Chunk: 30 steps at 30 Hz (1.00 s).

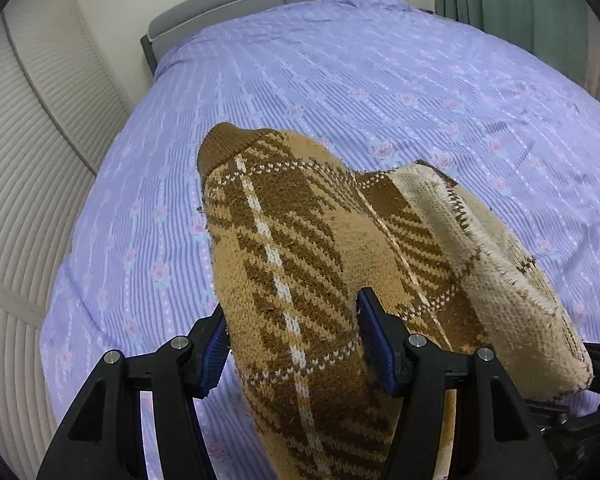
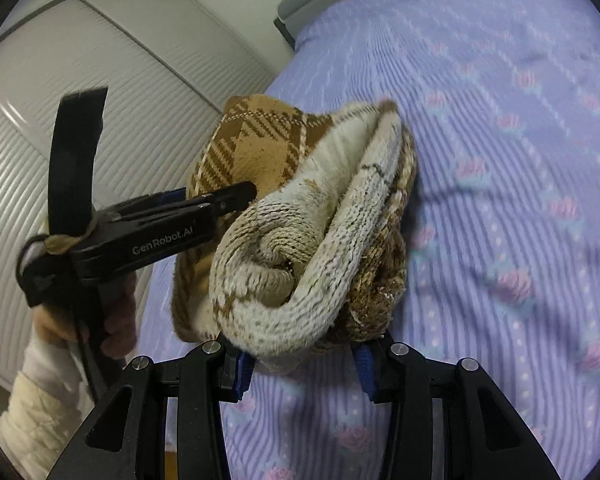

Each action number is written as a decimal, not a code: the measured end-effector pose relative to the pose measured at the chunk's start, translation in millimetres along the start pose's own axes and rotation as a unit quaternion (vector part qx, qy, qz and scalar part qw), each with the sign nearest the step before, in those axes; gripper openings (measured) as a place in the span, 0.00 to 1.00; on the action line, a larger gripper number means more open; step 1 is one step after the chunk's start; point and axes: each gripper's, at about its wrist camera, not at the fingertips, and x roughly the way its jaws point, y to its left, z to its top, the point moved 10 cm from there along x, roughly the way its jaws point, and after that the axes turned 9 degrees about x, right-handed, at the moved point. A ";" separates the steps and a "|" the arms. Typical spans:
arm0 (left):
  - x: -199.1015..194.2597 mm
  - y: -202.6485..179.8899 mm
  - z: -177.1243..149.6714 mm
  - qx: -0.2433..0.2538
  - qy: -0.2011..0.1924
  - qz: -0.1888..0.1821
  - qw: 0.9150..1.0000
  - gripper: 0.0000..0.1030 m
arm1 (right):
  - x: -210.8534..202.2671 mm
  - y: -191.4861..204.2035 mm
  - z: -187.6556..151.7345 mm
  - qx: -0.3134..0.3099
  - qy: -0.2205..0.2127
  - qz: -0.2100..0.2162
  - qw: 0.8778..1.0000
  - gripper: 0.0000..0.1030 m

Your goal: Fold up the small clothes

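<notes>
above the bed [image 1: 340,80], both grippers' fingers pinching bunched sweater [image 1: 300,260], lower hem cut off

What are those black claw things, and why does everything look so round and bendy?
Those claws are tools that a person squeezes by hand. Each hand-held gripper has a tiny wide-eyed camera, which bends the picture. One picture looks along the left hand-held gripper, the other along the right hand-held gripper. Both pinch a brown checked sweater, holding it up over a bed with a purple flowery sheet. In the right camera's picture you can see the person's hand holding the other tool.
</notes>
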 end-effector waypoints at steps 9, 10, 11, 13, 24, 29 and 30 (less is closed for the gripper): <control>-34.4 -0.4 -12.6 -0.022 -0.031 0.087 0.995 0.65 | -17.7 -18.3 12.2 0.020 0.038 0.033 0.999 0.52; -44.1 -3.1 -17.1 -0.033 -0.040 0.090 0.995 0.66 | -22.1 -17.4 9.5 0.015 0.035 0.037 0.999 0.52; -54.3 -7.0 -22.7 -0.044 -0.053 0.090 0.994 0.68 | -26.8 -16.8 10.5 0.007 0.029 0.041 0.999 0.52; -68.5 -13.1 -36.8 -0.056 -0.059 0.107 0.991 0.71 | -37.6 -19.6 11.9 0.003 0.016 0.038 0.999 0.55; -56.0 -62.2 -63.1 -0.092 -0.061 0.093 0.989 0.71 | -52.5 -4.2 38.3 -0.075 -0.040 0.018 0.996 0.60; -58.5 -64.9 -69.0 -0.127 -0.082 0.095 0.984 0.71 | -46.6 -17.5 32.7 -0.085 -0.053 -0.029 0.995 0.60; -59.2 -63.1 -71.2 -0.137 -0.085 0.092 0.983 0.71 | -43.1 -27.2 35.5 -0.074 -0.053 -0.036 0.995 0.60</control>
